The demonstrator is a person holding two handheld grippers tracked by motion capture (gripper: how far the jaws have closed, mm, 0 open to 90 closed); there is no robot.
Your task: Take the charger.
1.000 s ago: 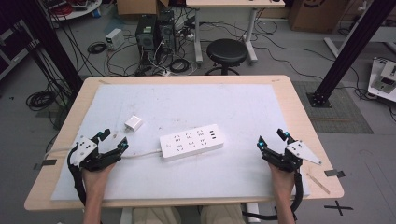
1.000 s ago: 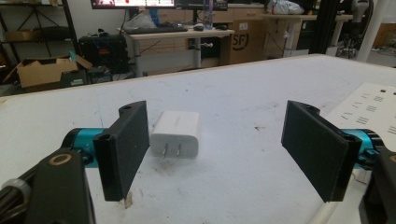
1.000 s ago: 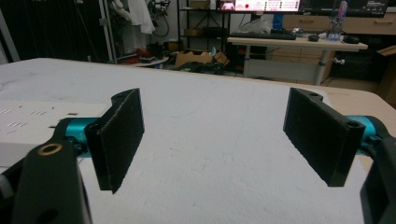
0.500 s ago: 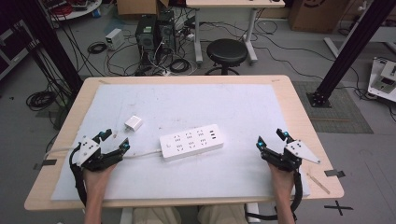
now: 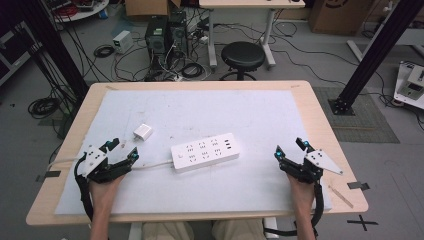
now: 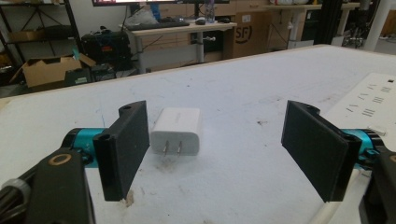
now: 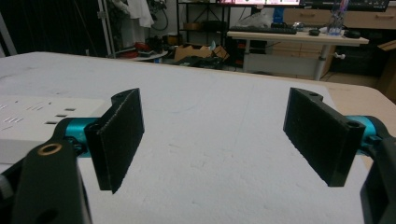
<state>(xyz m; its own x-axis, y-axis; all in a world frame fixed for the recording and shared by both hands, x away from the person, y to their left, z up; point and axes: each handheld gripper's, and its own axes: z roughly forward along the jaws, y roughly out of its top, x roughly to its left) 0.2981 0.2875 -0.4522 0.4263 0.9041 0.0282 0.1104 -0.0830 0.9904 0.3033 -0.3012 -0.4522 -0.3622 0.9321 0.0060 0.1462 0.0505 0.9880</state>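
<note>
A white power strip lies across the middle of the white mat, its cable running left. A small white plug adapter rests left of it; in the left gripper view the adapter lies prongs toward me, just ahead of the left jaw. My left gripper sits open near the mat's front left, pointing at the adapter. My right gripper sits open at the front right, with nothing between its jaws. The strip's end shows at the left of the right gripper view, and its sockets at the right of the left gripper view.
The white mat covers most of the wooden table. A black stool stands beyond the far edge, with computer towers and cables on the floor. A black frame post rises at the right.
My left gripper has crept a little forward and right toward the adapter. The right gripper, strip and adapter have stayed put.
</note>
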